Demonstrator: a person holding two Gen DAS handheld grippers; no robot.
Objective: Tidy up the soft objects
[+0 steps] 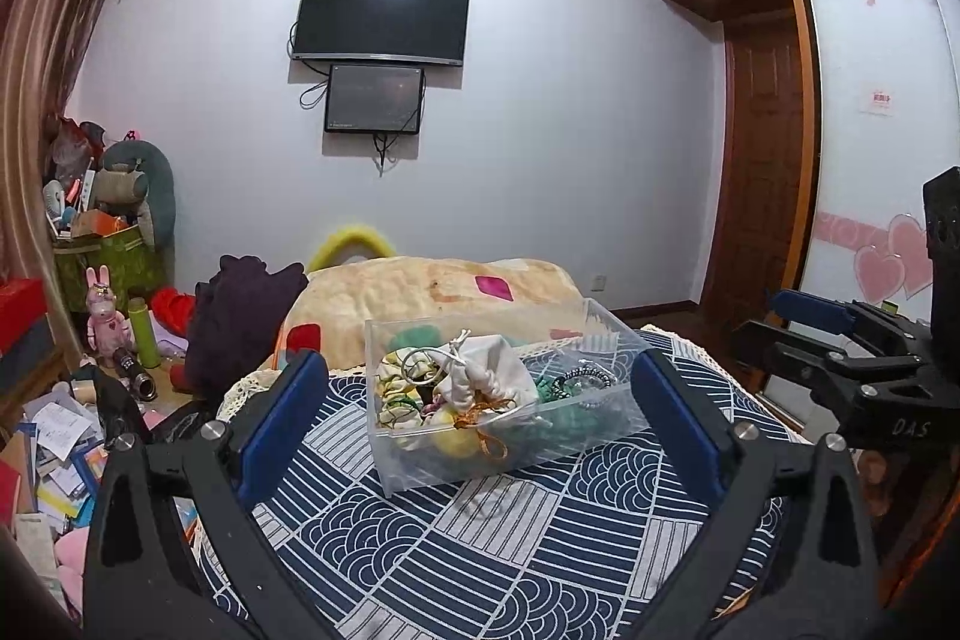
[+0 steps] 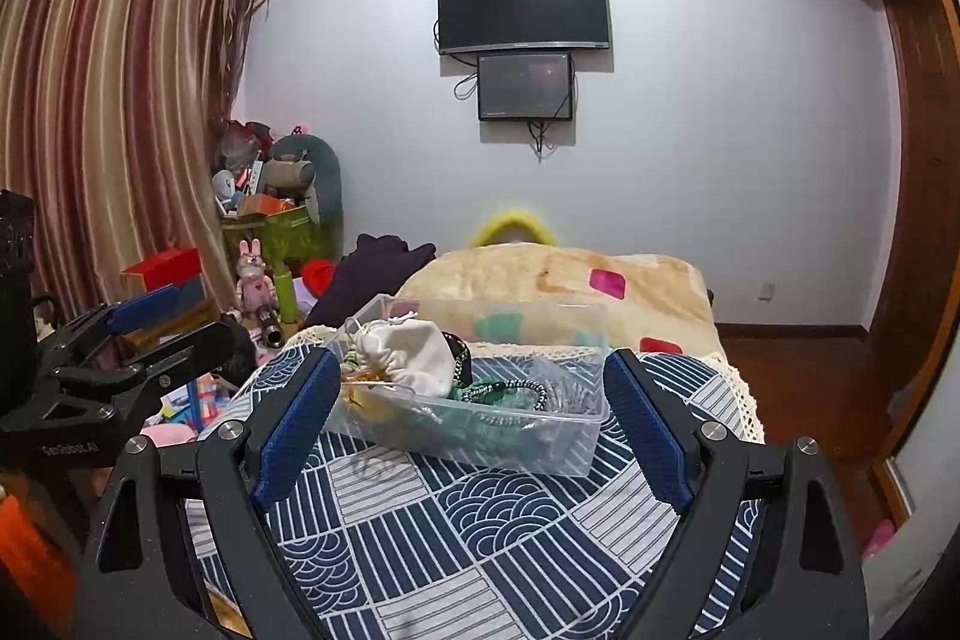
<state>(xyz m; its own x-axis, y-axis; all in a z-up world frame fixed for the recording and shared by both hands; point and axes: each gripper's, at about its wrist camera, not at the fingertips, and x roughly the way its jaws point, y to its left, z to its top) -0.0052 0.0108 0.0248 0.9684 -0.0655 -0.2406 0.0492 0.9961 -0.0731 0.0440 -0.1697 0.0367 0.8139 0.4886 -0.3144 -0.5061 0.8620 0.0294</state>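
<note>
Blue-patterned cloth [image 1: 480, 550], clear bin [image 1: 420, 466], wall television [image 1: 381, 16]

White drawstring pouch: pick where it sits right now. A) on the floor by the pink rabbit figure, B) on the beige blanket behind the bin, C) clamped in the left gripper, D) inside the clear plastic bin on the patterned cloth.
D: the white drawstring pouch rests on top of the other items inside the clear plastic bin, while the left gripper and right gripper both stand open and hold nothing.

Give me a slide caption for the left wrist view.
Open left gripper facing a clear bin of soft items on a patterned cloth.
</note>
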